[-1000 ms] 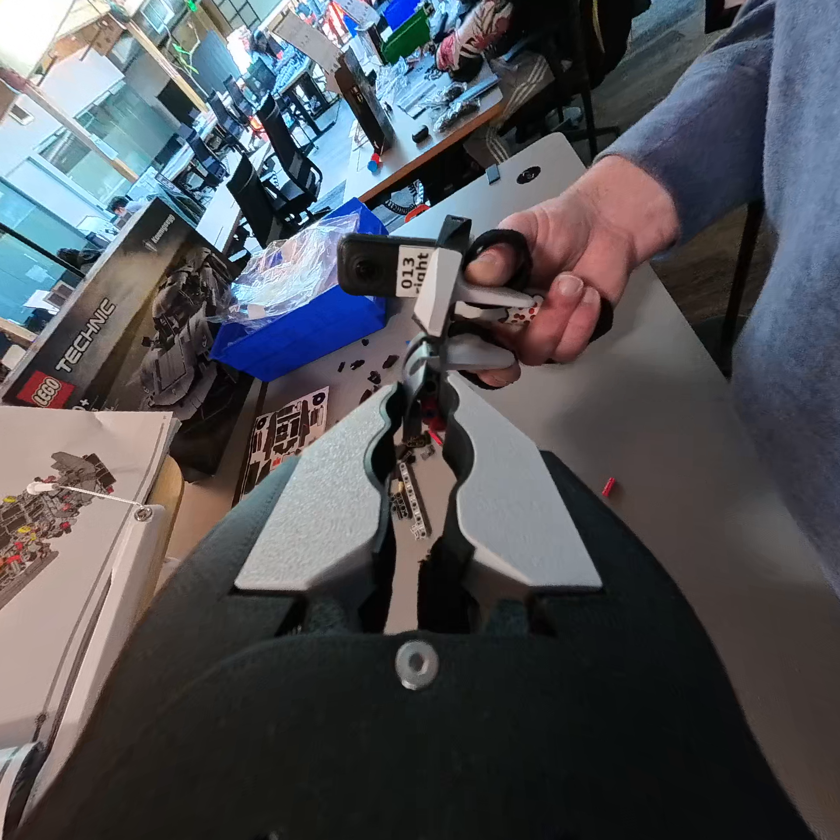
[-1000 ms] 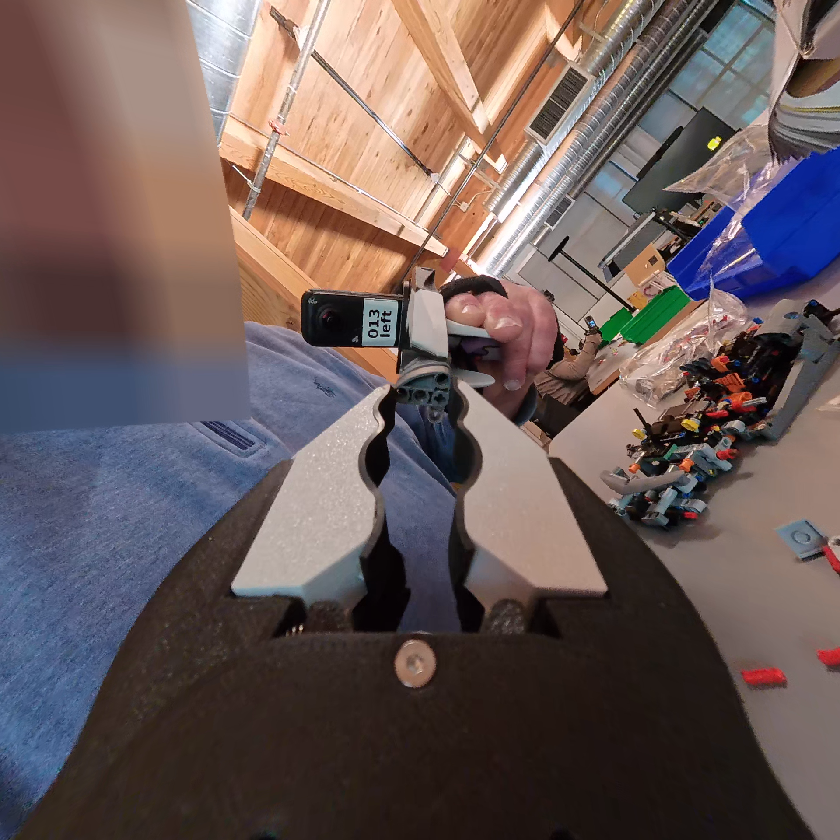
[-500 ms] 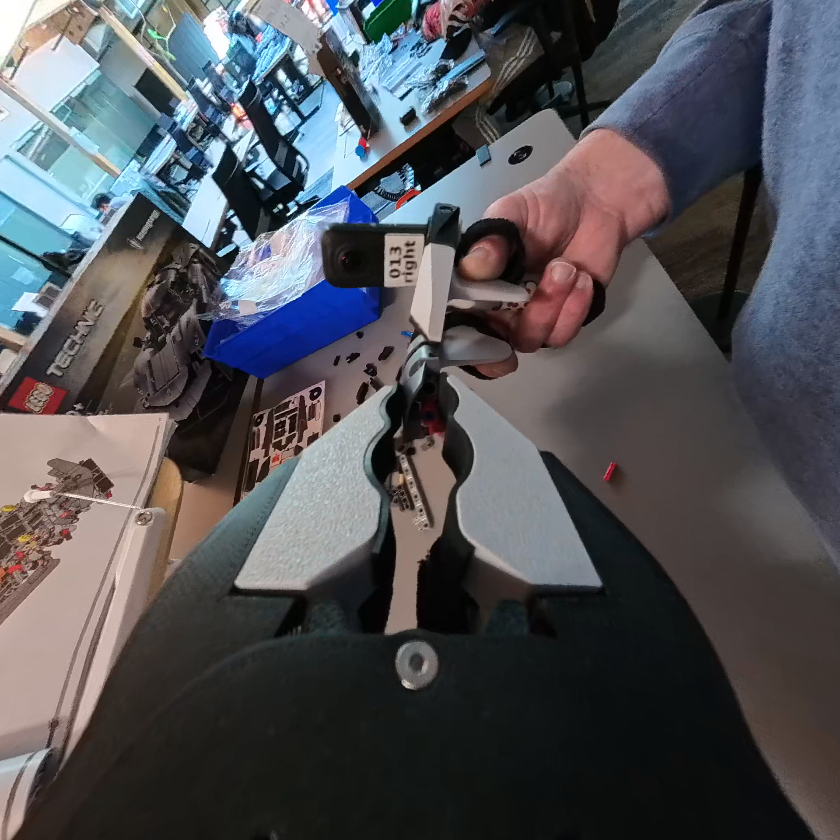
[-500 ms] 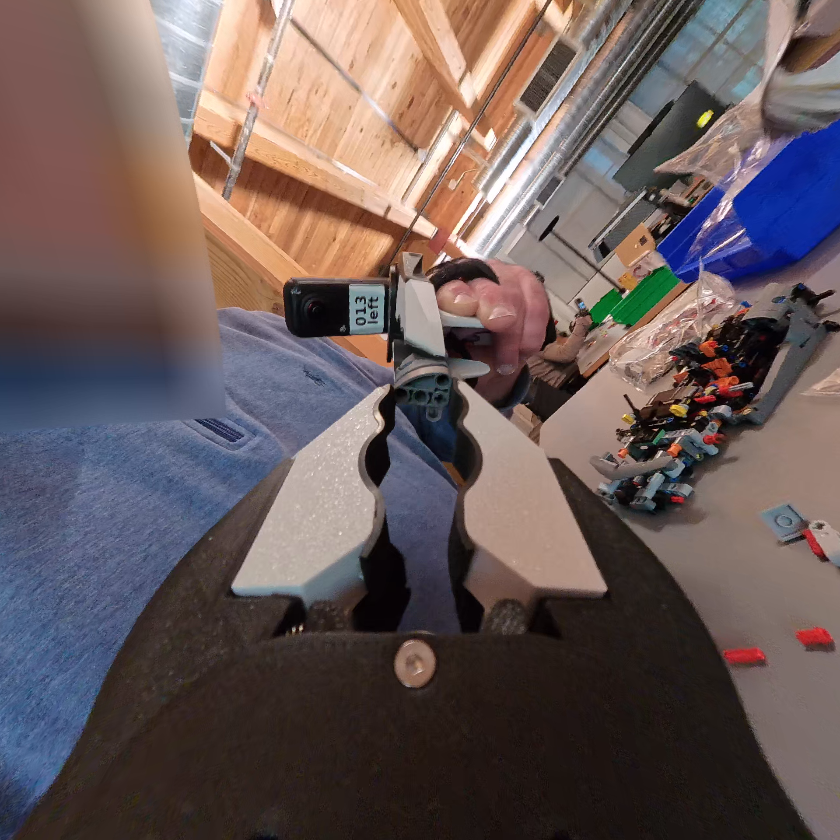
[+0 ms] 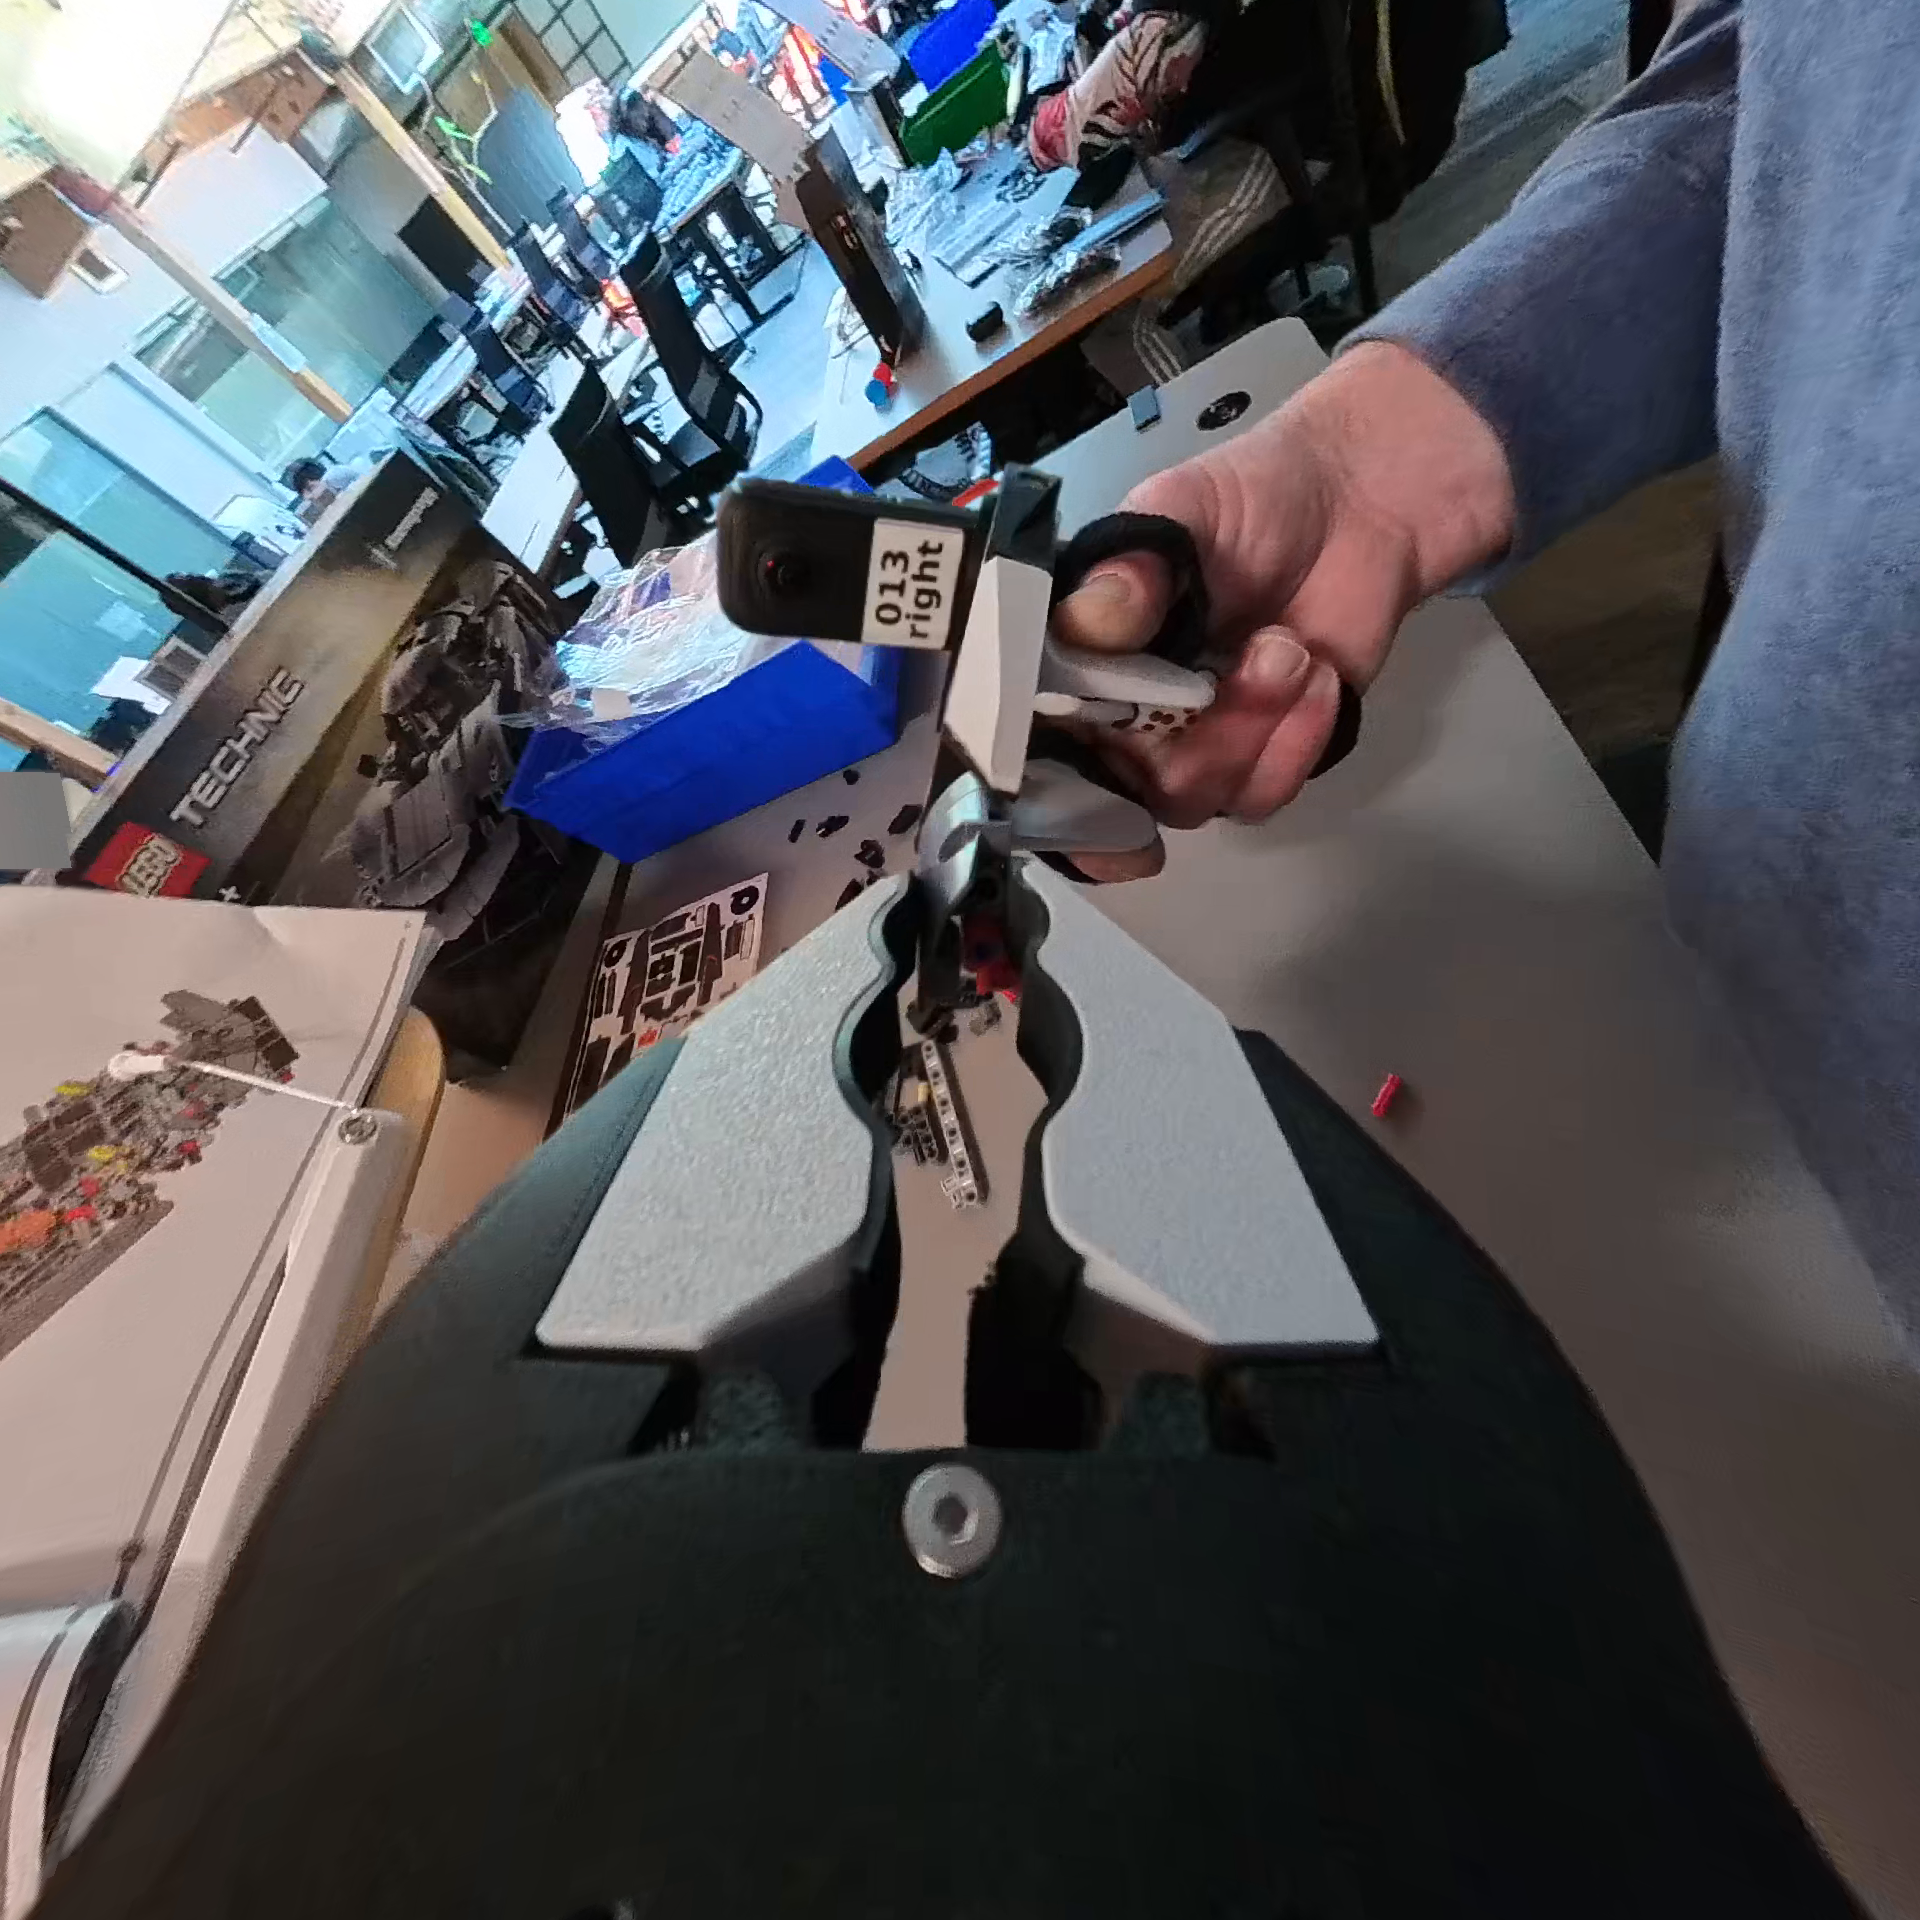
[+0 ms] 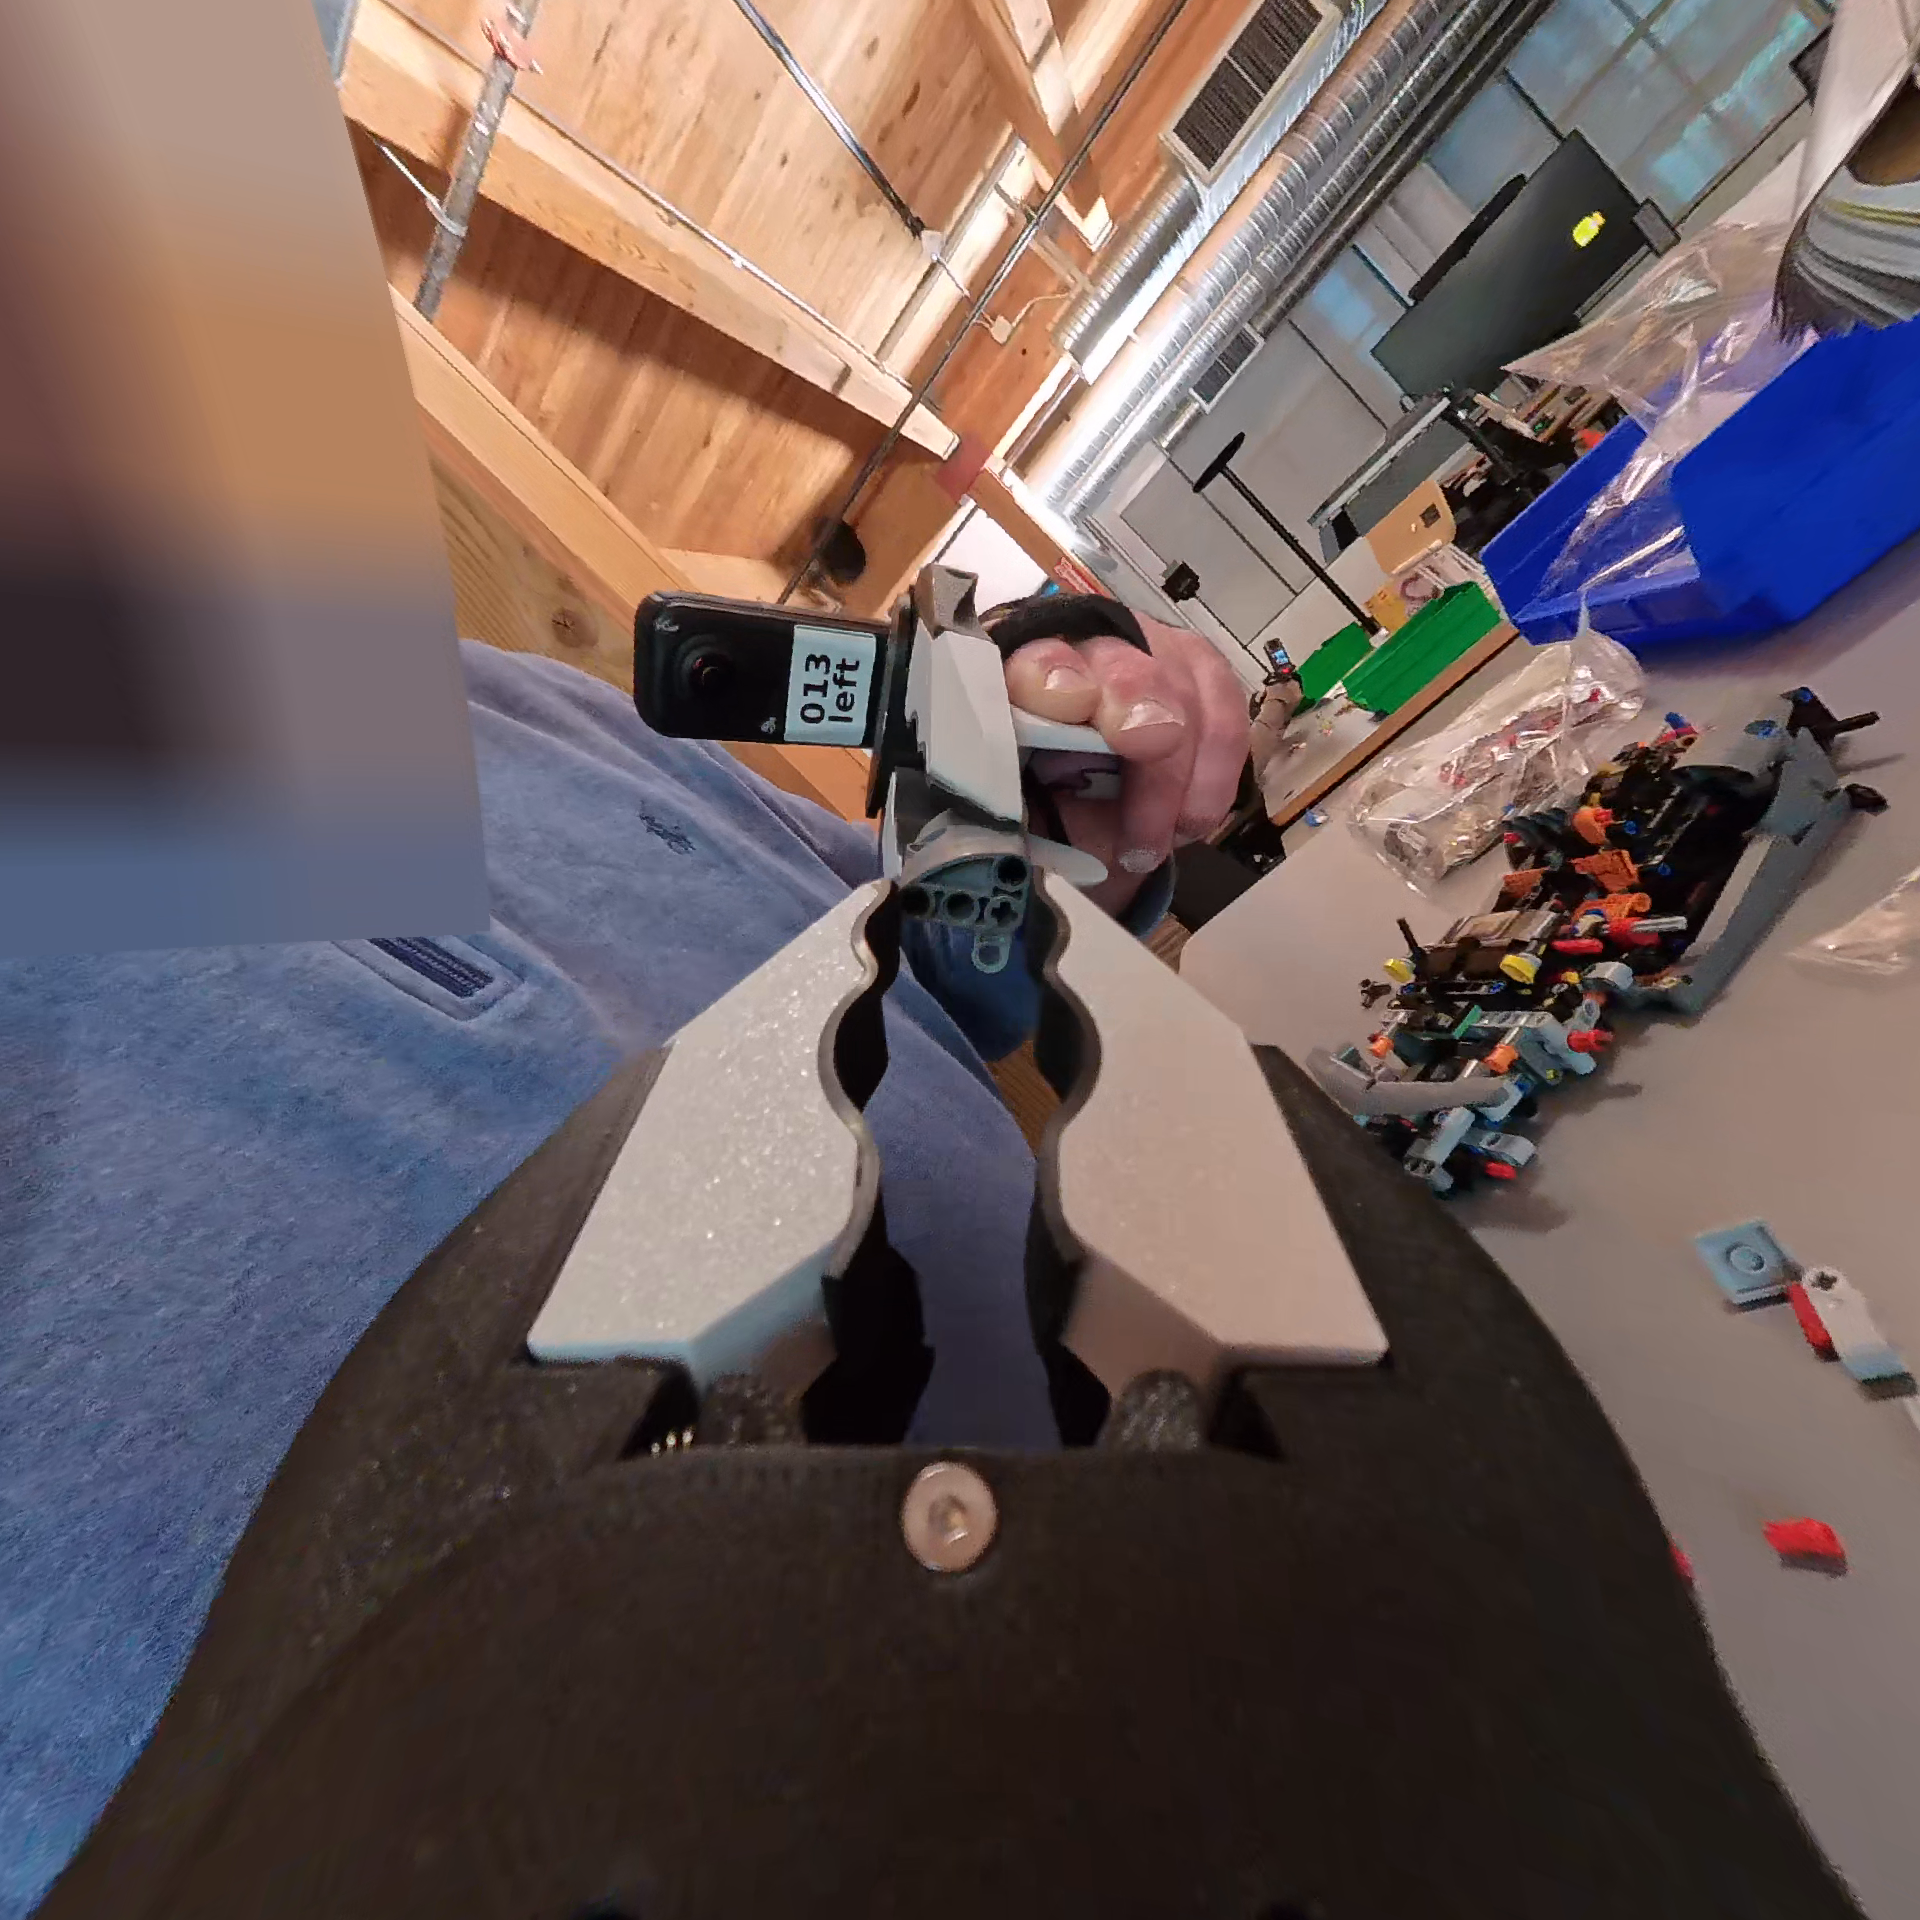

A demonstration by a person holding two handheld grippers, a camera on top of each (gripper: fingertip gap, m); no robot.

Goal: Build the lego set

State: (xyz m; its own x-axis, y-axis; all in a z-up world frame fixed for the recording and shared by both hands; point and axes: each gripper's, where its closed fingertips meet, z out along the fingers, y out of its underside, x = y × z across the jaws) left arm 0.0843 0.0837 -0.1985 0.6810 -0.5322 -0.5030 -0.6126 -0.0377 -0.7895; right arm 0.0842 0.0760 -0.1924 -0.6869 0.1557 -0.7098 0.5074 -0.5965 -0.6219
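Since a second ago the two grippers have kept tip to tip while both hands swung a little, so the table behind slid across both views; the grip itself looks unchanged.

Nearest in the right wrist view, the right gripper [image 6: 961,914] is clenched on a small grey beam [image 6: 961,902], its row of holes facing the camera. Touching it from beyond comes the left gripper [image 6: 971,831]. In the left wrist view the left gripper [image 5: 961,920] pinches a thin dark piece [image 5: 940,935] with a red pin [image 5: 982,951] beside it, though the pieces overlap too much to separate cleanly.

Farther off on the grey table [image 5: 1403,914] lie loose dark parts [image 5: 940,1117], a sticker sheet [image 5: 675,971], a blue bin [image 5: 717,748] and the set's box [image 5: 260,727]; the half-built model [image 6: 1621,914] sits well to the right in the right wrist view.

This looks like a mid-air joining step: two small parts being pressed together. The next move calls for lining pin and hole up squarely, then a firm, straight push without twisting.
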